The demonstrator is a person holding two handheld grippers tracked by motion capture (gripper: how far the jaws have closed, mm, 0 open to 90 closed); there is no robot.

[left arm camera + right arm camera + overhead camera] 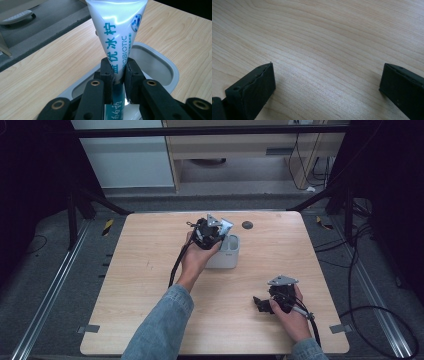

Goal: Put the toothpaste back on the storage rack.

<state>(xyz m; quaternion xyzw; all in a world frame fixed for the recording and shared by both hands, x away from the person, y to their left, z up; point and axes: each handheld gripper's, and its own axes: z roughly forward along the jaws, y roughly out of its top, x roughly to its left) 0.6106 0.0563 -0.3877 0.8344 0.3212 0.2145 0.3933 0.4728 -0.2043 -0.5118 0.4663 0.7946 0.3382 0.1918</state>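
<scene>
Toothpaste tube (115,30), "PROBIOTIC" in teal, Chinese characters alongside.

One wooden desk (150,320), bearing one grey container (225,257) near the middle. One white toothpaste tube (117,30) with blue lettering, pinched above that container. Two claws: left claw (117,72) at the far centre, right claw (257,303) at the near right; also one small dark disc (247,225) at the far edge.
</scene>
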